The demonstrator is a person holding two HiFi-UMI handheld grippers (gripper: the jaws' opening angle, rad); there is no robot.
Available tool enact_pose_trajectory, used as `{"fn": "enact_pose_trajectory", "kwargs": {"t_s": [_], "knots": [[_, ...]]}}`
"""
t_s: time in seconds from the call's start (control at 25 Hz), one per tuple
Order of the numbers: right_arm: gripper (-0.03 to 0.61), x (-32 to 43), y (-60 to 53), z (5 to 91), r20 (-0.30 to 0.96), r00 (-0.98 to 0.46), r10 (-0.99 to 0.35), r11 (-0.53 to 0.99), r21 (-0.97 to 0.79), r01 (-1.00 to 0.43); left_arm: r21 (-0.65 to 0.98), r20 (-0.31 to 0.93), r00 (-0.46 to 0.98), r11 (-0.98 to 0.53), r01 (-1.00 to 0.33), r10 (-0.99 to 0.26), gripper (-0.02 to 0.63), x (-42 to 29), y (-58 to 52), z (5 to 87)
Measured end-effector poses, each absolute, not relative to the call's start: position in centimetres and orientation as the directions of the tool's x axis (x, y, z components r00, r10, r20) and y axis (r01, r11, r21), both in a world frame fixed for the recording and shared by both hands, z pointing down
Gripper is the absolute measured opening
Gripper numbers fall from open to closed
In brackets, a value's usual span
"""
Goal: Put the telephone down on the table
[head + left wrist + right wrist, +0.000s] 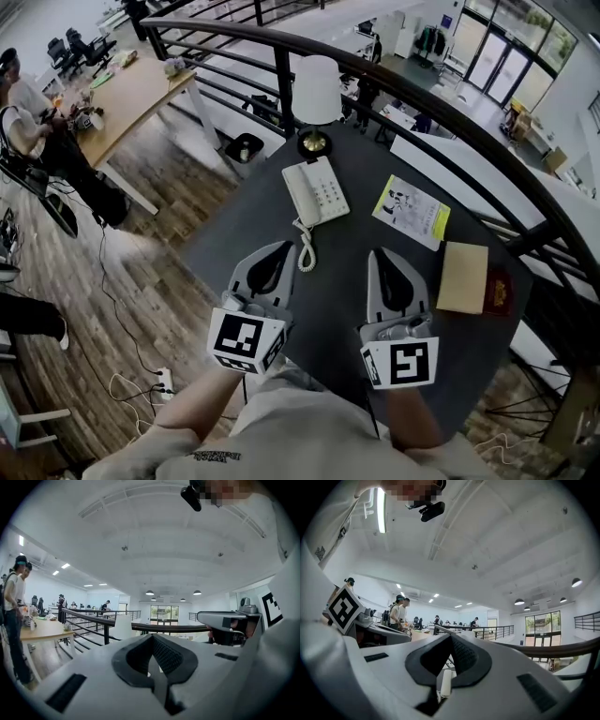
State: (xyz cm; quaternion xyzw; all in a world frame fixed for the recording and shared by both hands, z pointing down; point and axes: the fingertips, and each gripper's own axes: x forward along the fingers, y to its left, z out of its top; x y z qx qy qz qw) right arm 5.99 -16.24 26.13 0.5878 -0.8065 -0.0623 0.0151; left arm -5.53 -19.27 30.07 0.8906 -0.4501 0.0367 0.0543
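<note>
A white desk telephone lies flat on the dark round table, its handset on the cradle and its coiled cord trailing toward me. My left gripper hovers just left of the cord's end, its jaws shut with nothing between them. My right gripper is held level to the right of the cord, also shut and empty. Both are on the near side of the telephone and apart from it. In the left gripper view the jaws meet; the same holds in the right gripper view.
A white lamp stands behind the telephone at the table's far edge. A yellow-and-white booklet, a tan notebook and a dark red booklet lie on the right. A black railing curves behind the table.
</note>
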Motion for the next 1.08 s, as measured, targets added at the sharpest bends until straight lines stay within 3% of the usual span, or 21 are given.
{"fn": "enact_pose_trajectory", "kwargs": {"t_s": [1.08], "knots": [[0.002,2.6,-16.2,27.5,0.024,-0.376,-0.926,0.376,0.094,-0.922,0.048,0.059,0.589,-0.587,-0.808,-0.806,0.005,-6.6,-18.9,29.8]]}}
